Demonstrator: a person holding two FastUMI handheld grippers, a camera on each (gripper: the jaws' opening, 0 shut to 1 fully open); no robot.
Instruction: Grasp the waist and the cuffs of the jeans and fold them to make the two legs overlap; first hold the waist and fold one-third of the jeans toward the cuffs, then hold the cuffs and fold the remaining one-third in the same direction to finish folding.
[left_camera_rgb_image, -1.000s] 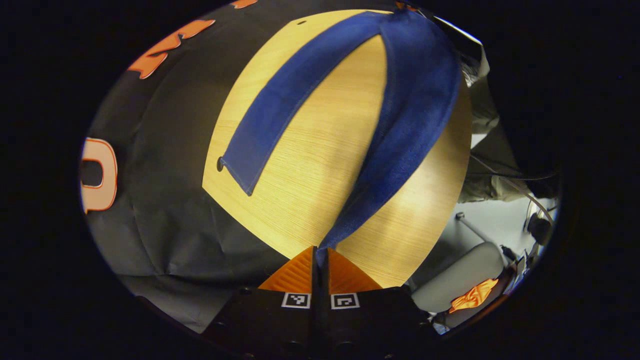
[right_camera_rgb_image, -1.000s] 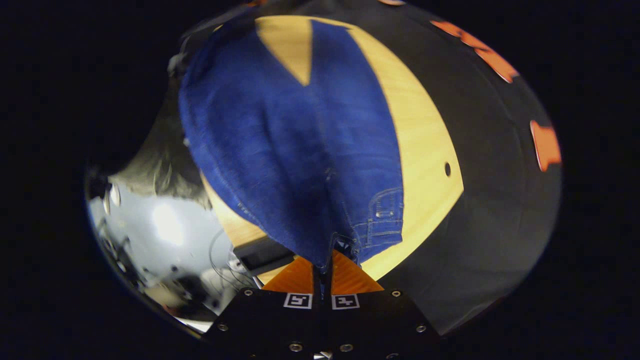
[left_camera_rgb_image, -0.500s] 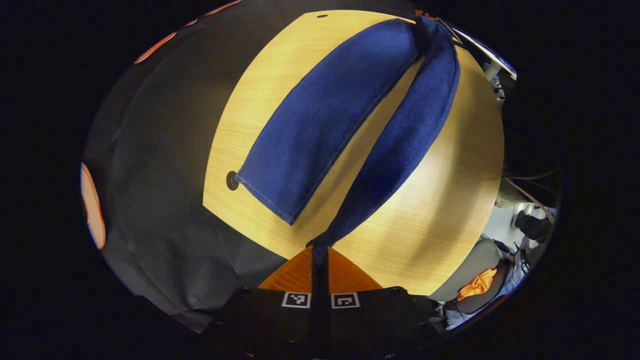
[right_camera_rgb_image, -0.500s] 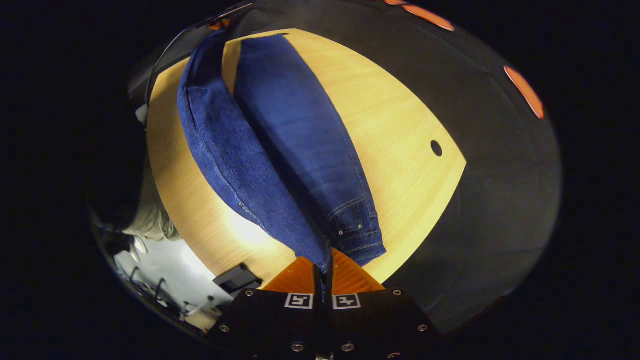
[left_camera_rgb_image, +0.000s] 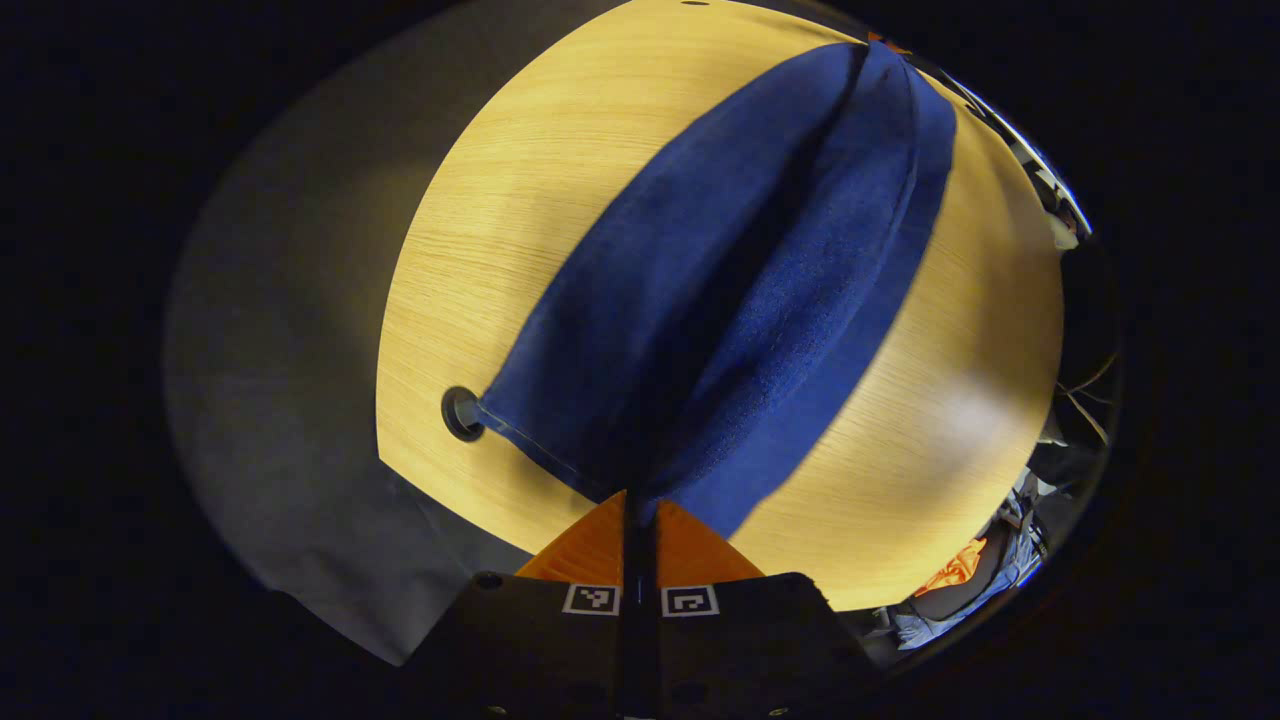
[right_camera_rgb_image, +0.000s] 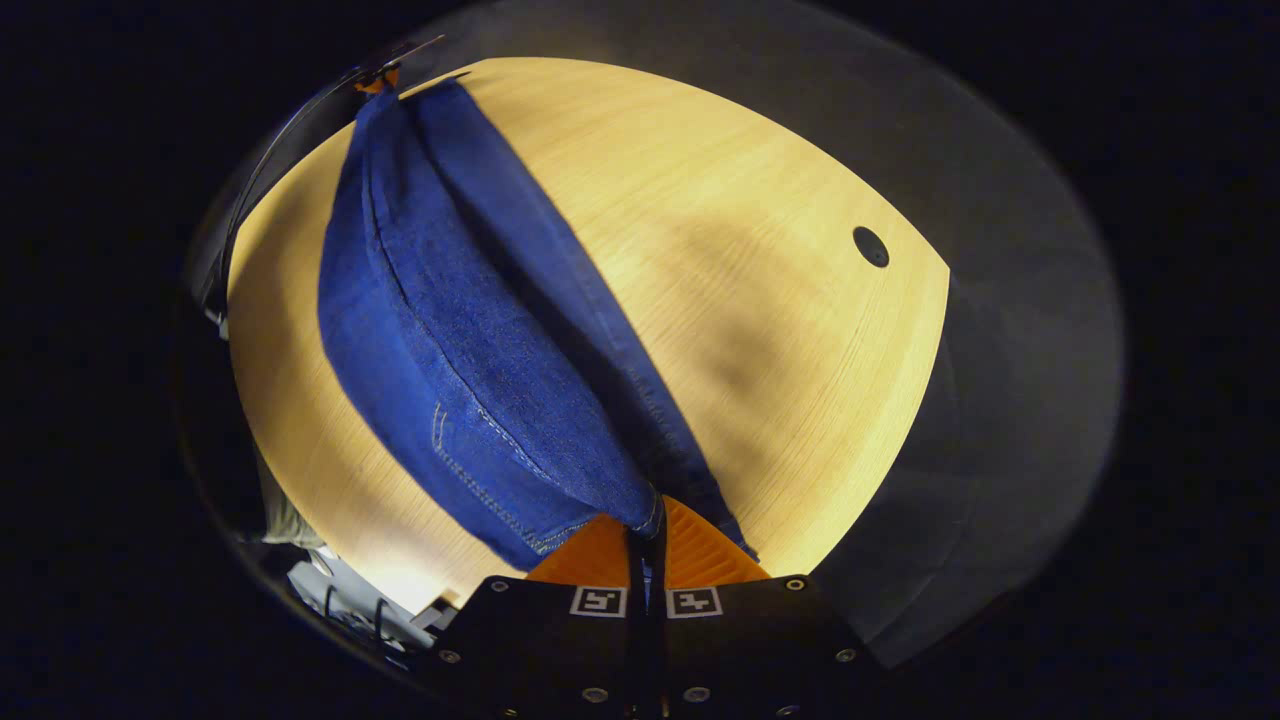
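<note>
Left gripper view: the left gripper (left_camera_rgb_image: 638, 505) is clamped on the jeans (left_camera_rgb_image: 740, 290) cuff, so lay this leg squarely on the other.

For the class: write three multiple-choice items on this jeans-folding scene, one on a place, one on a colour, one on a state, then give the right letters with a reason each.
1. Where do the jeans lie?
A. on the wooden table
B. on a chair
C. in a basket

2. What colour are the jeans?
A. black
B. blue
C. white

3. What is the state of the left claw?
A. wide open above the table
B. shut on the jeans
C. holding a hanger

Answers:
1 A, since the denim stretches across the wooden top in both the left and right gripper views.
2 B, since the cloth is plainly blue against the pale wood.
3 B, since its two fingers are closed together with the denim pinched between them; the right claw grips the jeans at the other end in the same way.
</note>
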